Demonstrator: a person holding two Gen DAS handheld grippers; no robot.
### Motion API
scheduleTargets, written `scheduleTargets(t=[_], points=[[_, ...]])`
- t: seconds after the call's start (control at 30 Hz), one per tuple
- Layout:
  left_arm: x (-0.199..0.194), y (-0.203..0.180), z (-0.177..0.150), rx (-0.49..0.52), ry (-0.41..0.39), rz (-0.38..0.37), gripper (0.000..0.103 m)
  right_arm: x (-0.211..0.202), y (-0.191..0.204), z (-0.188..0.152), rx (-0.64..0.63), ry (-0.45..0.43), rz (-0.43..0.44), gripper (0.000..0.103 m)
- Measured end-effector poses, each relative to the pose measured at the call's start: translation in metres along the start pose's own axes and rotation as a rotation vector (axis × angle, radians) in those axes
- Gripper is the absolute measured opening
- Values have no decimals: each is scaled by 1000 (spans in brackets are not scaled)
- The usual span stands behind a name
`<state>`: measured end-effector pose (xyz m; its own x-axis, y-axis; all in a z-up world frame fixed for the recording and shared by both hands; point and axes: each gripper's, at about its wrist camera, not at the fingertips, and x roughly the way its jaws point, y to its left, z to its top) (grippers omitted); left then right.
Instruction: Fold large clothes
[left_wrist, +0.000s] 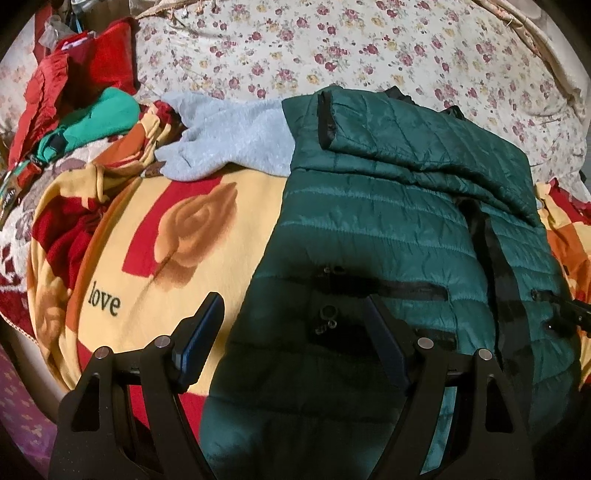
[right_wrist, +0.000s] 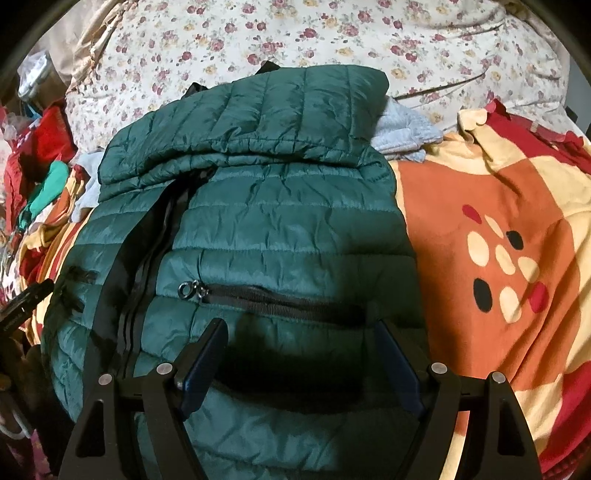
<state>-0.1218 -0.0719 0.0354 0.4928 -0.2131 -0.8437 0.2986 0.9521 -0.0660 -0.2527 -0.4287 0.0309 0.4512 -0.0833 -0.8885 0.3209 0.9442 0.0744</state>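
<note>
A dark green quilted puffer jacket (left_wrist: 388, 229) lies front up on a yellow and red blanket, its sleeves folded across the upper chest. It also fills the right wrist view (right_wrist: 266, 229). My left gripper (left_wrist: 291, 306) is open and empty, hovering over the jacket's left lower edge near a pocket zipper (left_wrist: 388, 288). My right gripper (right_wrist: 299, 328) is open and empty just above the jacket's lower right part, below the other pocket zipper (right_wrist: 280, 299). The left gripper's tip (right_wrist: 26, 299) shows at the left edge of the right wrist view.
A grey garment (left_wrist: 229, 140) lies behind the jacket on the left. Red and green clothes (left_wrist: 85, 99) are piled at the far left. A floral quilt (left_wrist: 332, 48) lies bunched behind. The blanket (right_wrist: 498, 229) spreads to the right.
</note>
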Motion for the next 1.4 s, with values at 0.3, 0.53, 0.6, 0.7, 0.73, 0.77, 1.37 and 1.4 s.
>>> scheduleTargets(t=[0.3,0.53,0.6,0.7,0.73,0.77,1.37,1.4], points=[[-8,32,-17,-56,91,-116,78,-12,-20,-19,10,92,13,80],[4,58,-41,-149,191,-155,78,-18,-55,-43,138,181,96,82],[5,60,-48,-162,206,-178,78,-17,-61,-48,157,197,100,82],[7,63,-54,-188,234,-216,79,-16,-68,-57,184,210,131,82],[7,63,-57,-194,241,-223,79,-14,-68,-61,196,227,168,82],[7,63,-58,-193,244,-228,79,-10,-66,-66,207,257,213,82],[5,53,-76,-130,257,-238,80,-2,-24,-95,43,271,348,82],[5,52,-76,-130,256,-237,80,0,-21,-95,44,274,346,82]])
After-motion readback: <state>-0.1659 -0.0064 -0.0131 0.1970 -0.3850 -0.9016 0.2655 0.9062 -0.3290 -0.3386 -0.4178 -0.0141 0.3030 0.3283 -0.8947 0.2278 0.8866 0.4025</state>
